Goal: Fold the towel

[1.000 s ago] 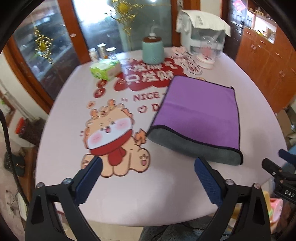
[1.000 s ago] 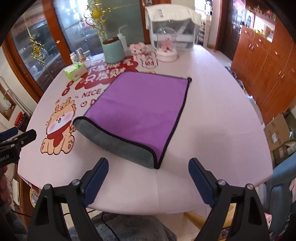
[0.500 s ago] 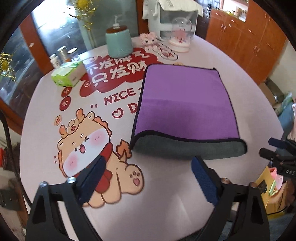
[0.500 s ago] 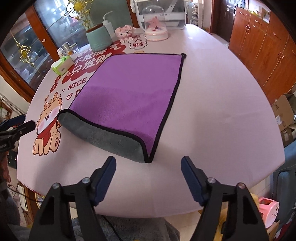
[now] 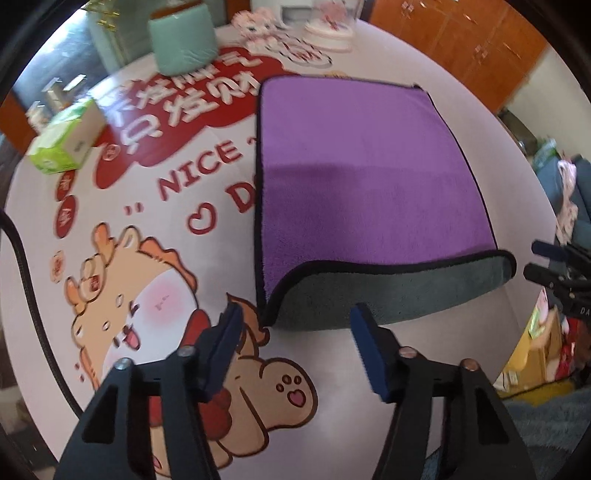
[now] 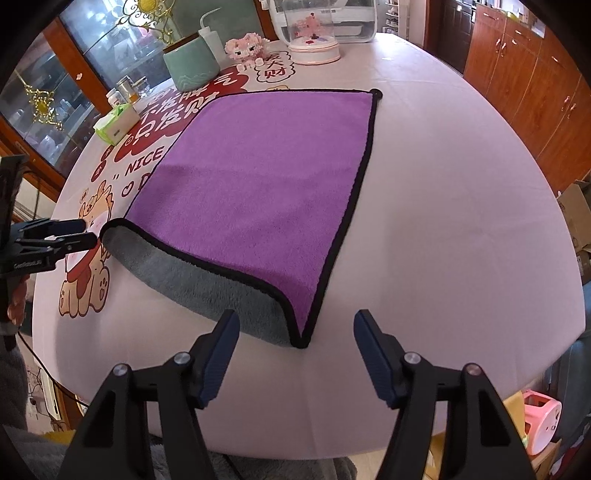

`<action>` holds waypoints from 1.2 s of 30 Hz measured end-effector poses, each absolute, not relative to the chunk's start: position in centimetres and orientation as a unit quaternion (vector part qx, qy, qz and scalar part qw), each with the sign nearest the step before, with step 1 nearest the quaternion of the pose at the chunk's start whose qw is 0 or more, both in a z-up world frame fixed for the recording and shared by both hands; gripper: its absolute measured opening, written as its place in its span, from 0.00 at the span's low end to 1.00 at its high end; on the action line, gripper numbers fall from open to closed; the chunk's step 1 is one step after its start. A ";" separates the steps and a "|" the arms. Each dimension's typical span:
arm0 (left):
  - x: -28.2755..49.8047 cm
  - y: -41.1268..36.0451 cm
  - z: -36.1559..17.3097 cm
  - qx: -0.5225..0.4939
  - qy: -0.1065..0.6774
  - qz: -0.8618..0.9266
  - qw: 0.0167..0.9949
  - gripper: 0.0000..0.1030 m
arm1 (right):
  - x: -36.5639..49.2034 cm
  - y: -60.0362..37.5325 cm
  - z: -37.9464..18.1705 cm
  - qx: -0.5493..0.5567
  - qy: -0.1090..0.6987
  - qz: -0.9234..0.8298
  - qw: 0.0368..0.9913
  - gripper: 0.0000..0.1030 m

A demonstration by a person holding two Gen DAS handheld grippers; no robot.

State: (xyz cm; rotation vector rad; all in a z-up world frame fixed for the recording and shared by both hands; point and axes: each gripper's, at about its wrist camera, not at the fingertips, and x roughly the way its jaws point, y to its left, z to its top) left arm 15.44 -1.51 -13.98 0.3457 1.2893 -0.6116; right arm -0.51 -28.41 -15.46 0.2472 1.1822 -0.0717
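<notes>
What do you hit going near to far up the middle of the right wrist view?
right gripper → towel → pink brick figure → glass dome

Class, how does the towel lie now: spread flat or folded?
Mostly spread: the towel lies purple side up, only its near edge turned over, showing grey. No tongs hold it.

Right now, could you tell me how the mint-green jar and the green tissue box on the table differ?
The mint-green jar is round and stands upright; the green tissue box is a rectangular block lying flat. The jar is pale teal; the box is lime green with white sides. The jar sits farther back. Both stand left of the towel and touch neither claw.
</notes>
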 end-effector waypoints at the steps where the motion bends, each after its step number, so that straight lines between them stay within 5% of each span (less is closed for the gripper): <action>1: 15.7 -1.7 -14.3 0.162 0.592 -0.287 0.736 0.53 | -0.4 -28.4 -15.6 0.114 0.557 -0.032 0.822 0.62; 14: 17.6 -3.7 -16.5 0.204 0.608 -0.349 0.684 0.39 | 1.4 -27.6 -17.4 0.096 0.574 -0.002 0.813 0.45; 36: 19.5 -3.9 -19.6 0.203 0.631 -0.365 0.653 0.33 | 1.7 -28.0 -18.2 0.110 0.583 0.042 0.804 0.16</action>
